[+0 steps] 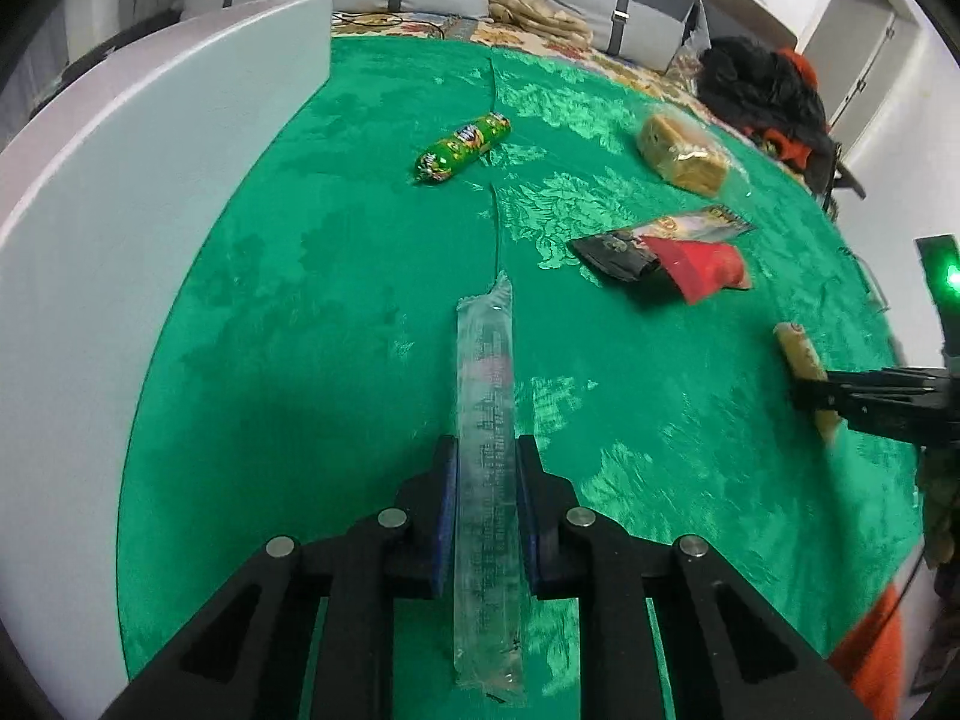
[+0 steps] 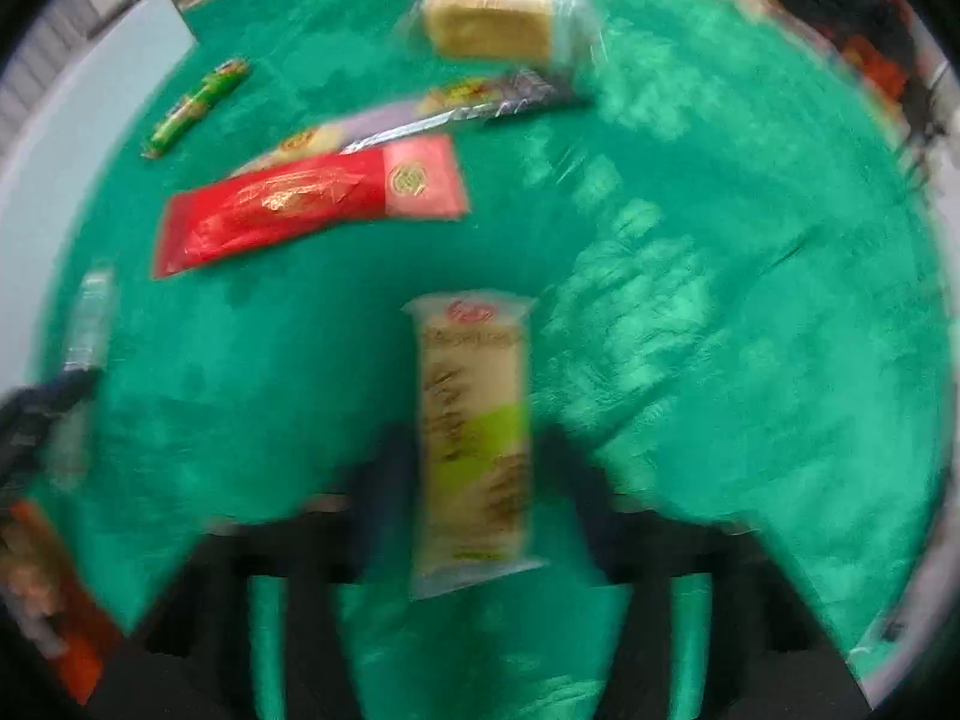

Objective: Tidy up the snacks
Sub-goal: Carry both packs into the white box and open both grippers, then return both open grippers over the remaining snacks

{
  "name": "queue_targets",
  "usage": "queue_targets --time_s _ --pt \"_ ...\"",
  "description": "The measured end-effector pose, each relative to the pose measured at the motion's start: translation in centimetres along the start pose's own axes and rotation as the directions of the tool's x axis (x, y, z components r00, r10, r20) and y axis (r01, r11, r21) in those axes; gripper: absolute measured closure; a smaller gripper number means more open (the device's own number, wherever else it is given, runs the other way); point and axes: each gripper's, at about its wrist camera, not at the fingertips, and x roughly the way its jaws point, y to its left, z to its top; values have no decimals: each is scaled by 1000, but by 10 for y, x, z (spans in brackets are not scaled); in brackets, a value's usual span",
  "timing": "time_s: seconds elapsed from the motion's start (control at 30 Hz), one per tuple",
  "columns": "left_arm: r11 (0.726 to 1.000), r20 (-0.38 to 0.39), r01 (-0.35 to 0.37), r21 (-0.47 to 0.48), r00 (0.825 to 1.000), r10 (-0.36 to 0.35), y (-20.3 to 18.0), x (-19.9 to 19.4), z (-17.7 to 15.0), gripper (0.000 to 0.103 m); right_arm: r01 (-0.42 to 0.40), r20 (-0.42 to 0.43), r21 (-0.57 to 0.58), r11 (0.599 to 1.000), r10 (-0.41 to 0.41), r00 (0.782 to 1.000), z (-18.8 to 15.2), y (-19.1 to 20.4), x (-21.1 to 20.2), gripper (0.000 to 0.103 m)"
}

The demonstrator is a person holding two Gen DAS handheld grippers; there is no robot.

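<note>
Between the left fingers: a long clear plastic sleeve (image 1: 487,468), flat and see-through, with faint print along it; the left gripper (image 1: 487,480) is clamped on it about midway, both blue pads pressed to its edges.
Left sleeve, handling: it looks light and thin, probably slick film; its far end reaches out over the worktop (image 1: 300,276), so I judge a mid-length hold keeps it from drooping, and a hard squeeze could crush whatever is inside.
Between the right fingers: a cream and lime-green wafer packet (image 2: 474,438), lying lengthwise in the right gripper (image 2: 474,462); the view is blurred, but the dark fingers sit against its two long sides, closed on its lower half.
Wafer packet, handling: likely light, stiff as a block yet brittle within; best held across the long sides, gently.
Same packet from the left view: a tan bar held at the far right by the black gripper.
Farther out on the green cloth: a red flat packet (image 2: 306,204) overlapping a black and silver packet (image 2: 480,99), near the middle.
Beyond those: a wrapped loaf of sliced bread (image 2: 489,12), soft and easily dented.
Far left: a green sausage-shaped snack tube (image 1: 462,147), well apart from the rest.
Left edge: a white panel (image 1: 120,192) standing beside the cloth.
</note>
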Motion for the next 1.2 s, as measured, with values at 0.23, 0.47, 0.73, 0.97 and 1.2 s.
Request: queue_targets --time_s 0.23,0.47,0.73,0.97,1.2 --pt "983 79 122 -135 991 -112 15 -41 -8 86 -103 75 12 995 102 992 2 17 -46 72" --pt "946 255 227 -233 953 -166 53 -119 20 86 -288 232 -113 951 307 923 44 106 -135 72" --pt "943 314 -94 -318 928 199 165 -191 48 84 -421 283 -363 831 529 800 90 279 -212 68" --pt "848 244 -334 -411 856 455 222 -202 8 21 -480 393 -337 810 584 710 85 298 -218 31" --pt "889 327 -171 -425 887 326 181 -207 7 20 -249 502 -263 932 353 790 77 201 -188 25"
